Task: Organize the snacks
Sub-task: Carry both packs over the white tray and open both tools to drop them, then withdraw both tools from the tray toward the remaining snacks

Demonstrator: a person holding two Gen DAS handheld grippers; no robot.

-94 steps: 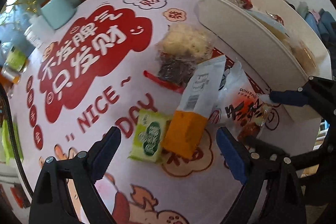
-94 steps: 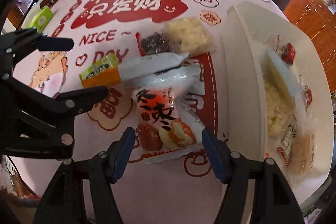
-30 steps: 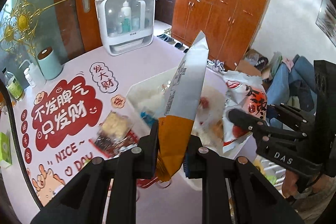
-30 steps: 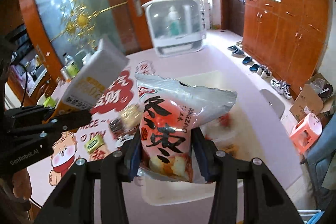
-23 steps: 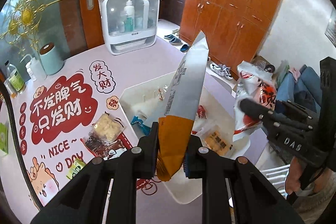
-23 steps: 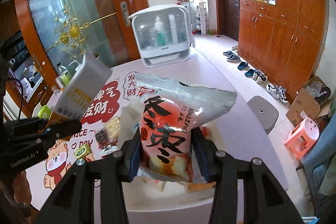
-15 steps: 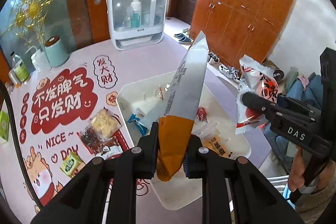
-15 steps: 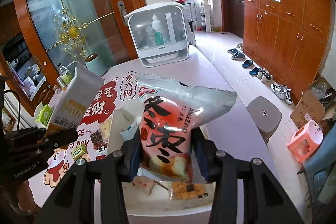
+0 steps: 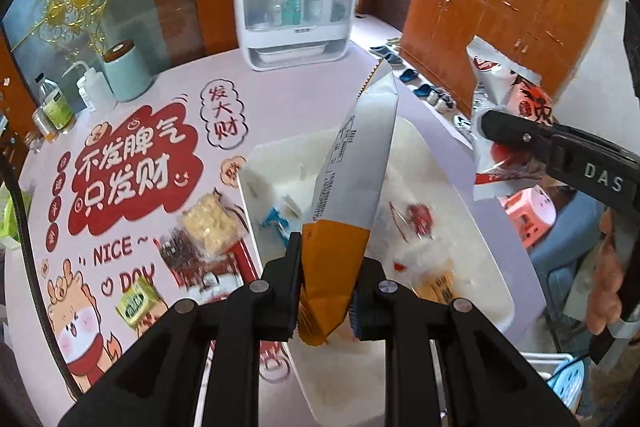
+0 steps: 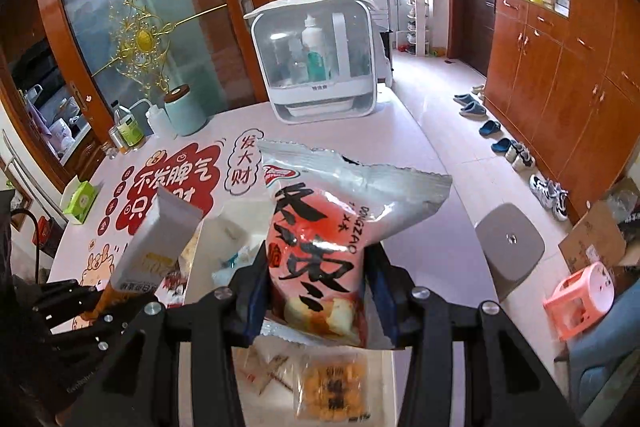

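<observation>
Left gripper (image 9: 326, 291) clenched on an orange-and-white packet (image 9: 350, 179), held upright directly over the white bin (image 9: 505, 297); right gripper (image 10: 316, 297) clenched on a pink snack bag (image 10: 320, 247), likewise above the bin with loose snacks below. Best lowered close to the contents before letting go, one packet at a time, kept inside the rim and off the other tool. Left of the bin: a green packet (image 9: 136, 303) and two clear-wrapped snacks (image 9: 208, 227) on a pale printed tablecloth (image 9: 140, 167). Ahead: a white dispenser cabinet (image 10: 316, 63), wooden cupboards, tiled floor

The tablecloth (image 9: 168, 131) reads "NICE ~ DAY", the right gripper (image 9: 520, 137) "DAS".
</observation>
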